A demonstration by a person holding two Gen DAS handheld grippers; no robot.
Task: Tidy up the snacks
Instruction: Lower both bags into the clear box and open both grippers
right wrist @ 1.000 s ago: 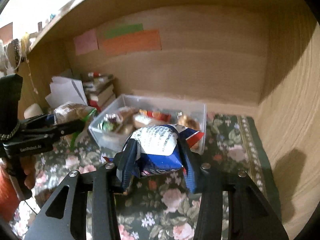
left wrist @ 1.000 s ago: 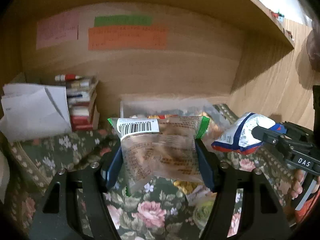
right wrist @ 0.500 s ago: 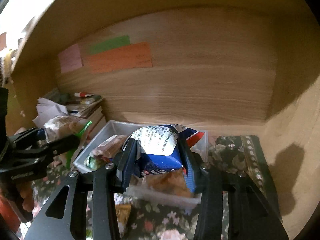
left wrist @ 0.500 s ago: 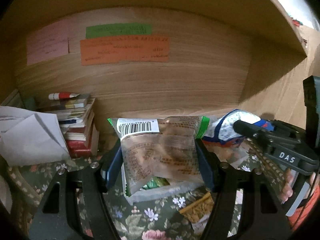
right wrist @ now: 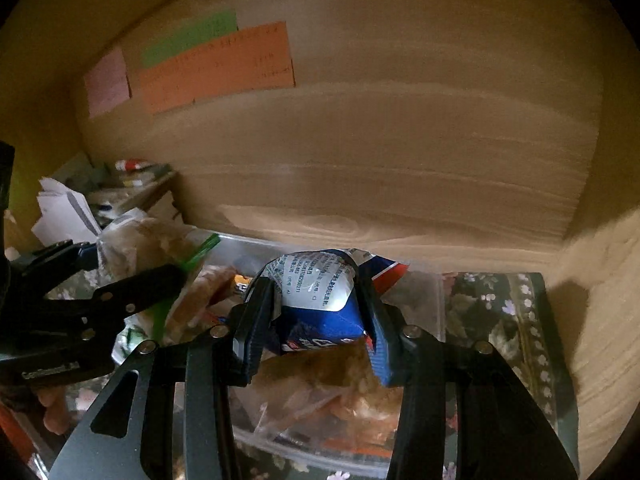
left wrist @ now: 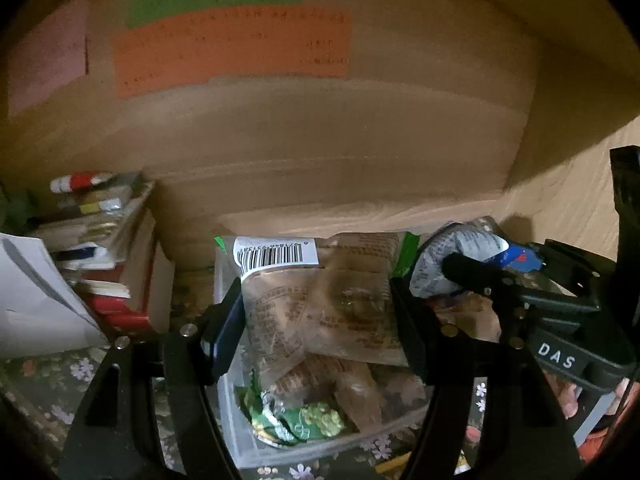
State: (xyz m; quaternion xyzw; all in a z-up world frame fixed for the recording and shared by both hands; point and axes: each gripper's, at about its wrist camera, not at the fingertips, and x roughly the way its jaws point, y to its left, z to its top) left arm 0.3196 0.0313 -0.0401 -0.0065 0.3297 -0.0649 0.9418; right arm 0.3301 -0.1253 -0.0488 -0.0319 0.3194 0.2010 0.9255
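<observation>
**Two soft packets held over the snack bin**

The left claw is clamped on a clear packet with a barcode label and green edges; the right claw is clamped on a blue-and-white packet. Both hang above the clear plastic bin, which already holds several wrapped snacks and sits on the flowered cloth against the wooden back wall.

Both packets look light and soft — thin film that crumples and bulges between the pads. The clear one is taken across its middle, its top edge standing free above the fingers; the blue one is pinched at its body, the printed end puffed up. Film like this is likely slippery, and the contents probably crush easily, so a mid-body grip with mild pressure seems right. Dropped from here, each should land on the pile rather than the bin floor.
</observation>
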